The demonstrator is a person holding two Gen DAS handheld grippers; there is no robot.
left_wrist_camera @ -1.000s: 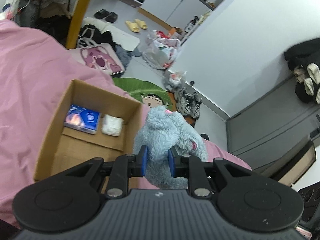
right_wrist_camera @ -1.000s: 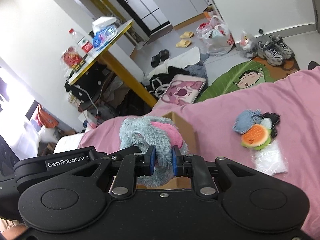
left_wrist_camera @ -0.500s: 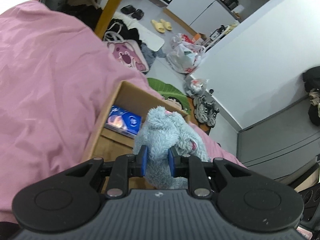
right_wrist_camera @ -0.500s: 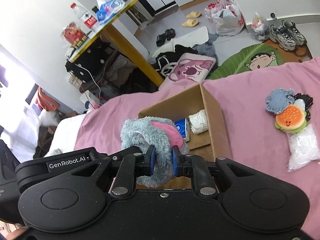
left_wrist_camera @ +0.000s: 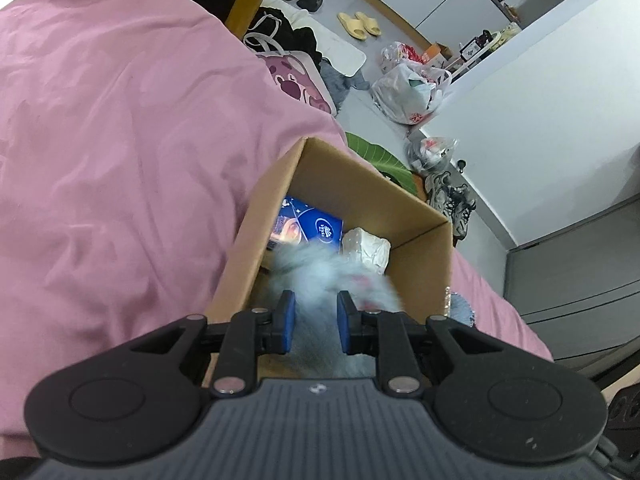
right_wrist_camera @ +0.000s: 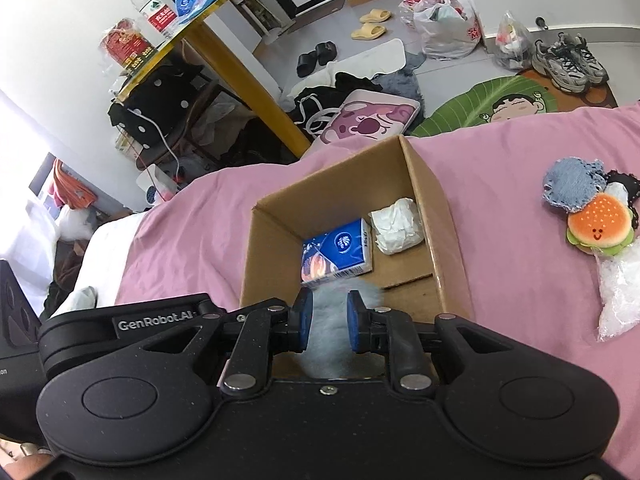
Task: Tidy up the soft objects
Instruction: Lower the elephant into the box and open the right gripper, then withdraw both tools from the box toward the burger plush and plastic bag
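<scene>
Left wrist view: a second ago the grey-blue plush toy (left_wrist_camera: 320,276) stood clear above the near rim of the cardboard box (left_wrist_camera: 424,248); it now hangs blurred inside the box mouth, over the floor of the box, in front of the blue tissue pack (left_wrist_camera: 310,226) and the white crumpled wad (left_wrist_camera: 366,246). The left gripper (left_wrist_camera: 314,322) is clamped on the toy's fur — both blue pads press into it, as they did before. The box fills much more of the view than it did, sitting on the pink bedsheet (left_wrist_camera: 120,160). The tissue pack carries a white round logo; its lettering is too small to read.

Right wrist view: earlier the toy's head and pink ear rose well above the pads and hid most of the box; now only a grey-blue tuft (right_wrist_camera: 330,320) shows between them, low over the near part of the box (right_wrist_camera: 424,184). The right gripper (right_wrist_camera: 329,320) has its jaws easing apart, with the fur between them and the pads touching it. "GenRobot.AI" is printed on the left gripper's body (right_wrist_camera: 156,324), seen at the left. The burger plush (right_wrist_camera: 598,226) lies on the sheet well apart, to the right.
</scene>
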